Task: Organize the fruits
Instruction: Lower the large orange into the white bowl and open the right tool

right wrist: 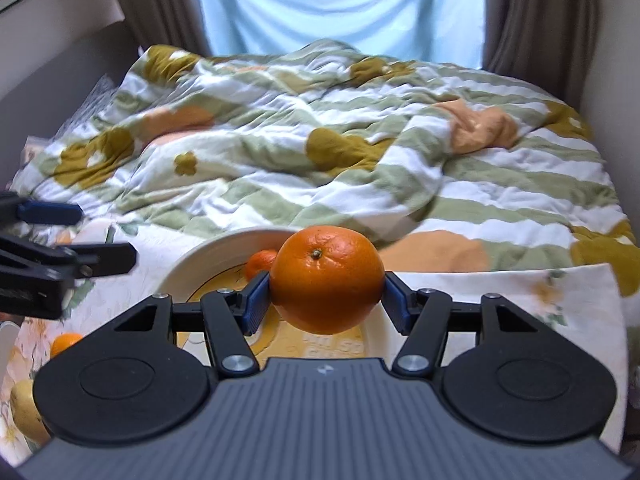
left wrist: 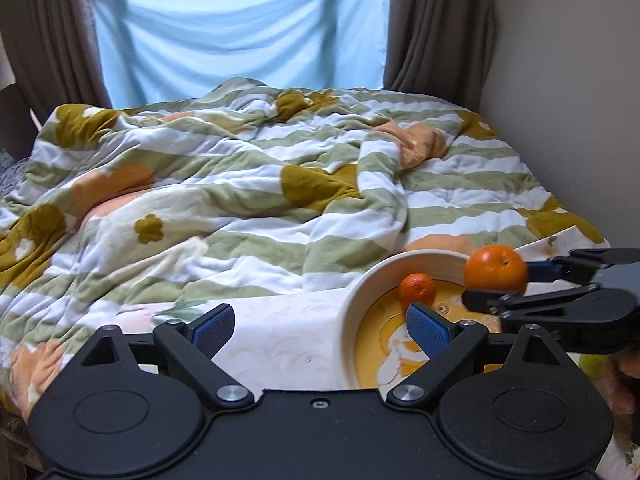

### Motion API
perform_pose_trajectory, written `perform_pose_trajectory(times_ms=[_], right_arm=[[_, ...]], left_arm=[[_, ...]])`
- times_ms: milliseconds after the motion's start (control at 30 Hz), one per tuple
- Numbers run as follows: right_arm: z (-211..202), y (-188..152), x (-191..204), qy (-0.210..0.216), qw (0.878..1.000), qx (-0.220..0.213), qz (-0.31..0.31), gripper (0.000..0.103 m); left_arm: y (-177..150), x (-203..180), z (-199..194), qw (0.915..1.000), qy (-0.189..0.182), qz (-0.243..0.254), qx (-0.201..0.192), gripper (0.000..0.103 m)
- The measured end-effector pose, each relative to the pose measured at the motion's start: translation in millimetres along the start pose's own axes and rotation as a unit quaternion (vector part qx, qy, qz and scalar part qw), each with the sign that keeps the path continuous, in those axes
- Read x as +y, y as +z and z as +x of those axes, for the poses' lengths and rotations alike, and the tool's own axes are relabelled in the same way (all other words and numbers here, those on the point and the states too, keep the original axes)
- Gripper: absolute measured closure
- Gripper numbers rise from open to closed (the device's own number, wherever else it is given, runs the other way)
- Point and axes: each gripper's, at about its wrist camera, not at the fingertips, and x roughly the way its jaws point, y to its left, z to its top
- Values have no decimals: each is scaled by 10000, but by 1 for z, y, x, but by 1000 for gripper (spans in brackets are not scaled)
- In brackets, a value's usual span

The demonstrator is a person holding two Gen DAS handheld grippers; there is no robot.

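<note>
My right gripper [right wrist: 326,300] is shut on a large orange [right wrist: 326,278] and holds it above the cream bowl [right wrist: 208,252] with a yellow inside. In the left wrist view that orange [left wrist: 495,268] hangs over the bowl's [left wrist: 352,300] far right rim, held by the right gripper [left wrist: 496,284]. A small tangerine [left wrist: 417,289] lies inside the bowl; it also shows in the right wrist view [right wrist: 260,262]. My left gripper [left wrist: 320,326] is open and empty, its right finger over the bowl's left edge. It shows at the left of the right wrist view [right wrist: 92,236].
The bowl stands on a floral cloth [right wrist: 520,300] at the bed's near edge. Another small orange [right wrist: 66,342] and a yellow-green fruit [right wrist: 24,408] lie on the cloth at the left. A rumpled striped duvet [left wrist: 240,184] covers the bed behind, with curtains and walls beyond.
</note>
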Motion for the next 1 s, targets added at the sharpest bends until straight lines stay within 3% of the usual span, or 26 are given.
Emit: perform_pose_trajectory(times_ms=[567, 633, 667, 767, 1000], right_arm=[[38, -23, 22, -205, 9967, 123, -781, 27], [36, -23, 25, -327, 9952, -15, -923, 17], [33, -22, 26, -405, 9943, -95, -985, 2], [26, -20, 29, -501, 9927, -292, -1054, 0], [4, -15, 20, -340, 9974, -253, -588, 0]], left_arm=[[-27, 24, -5, 9994, 114, -279, 139, 8], [-28, 26, -6, 9994, 103, -297, 127, 8], [-28, 26, -8, 9994, 104, -309, 117, 8], [-28, 26, -12, 9993, 117, -356, 91, 8], [-26, 24, -35, 9989, 160, -429, -125, 8]])
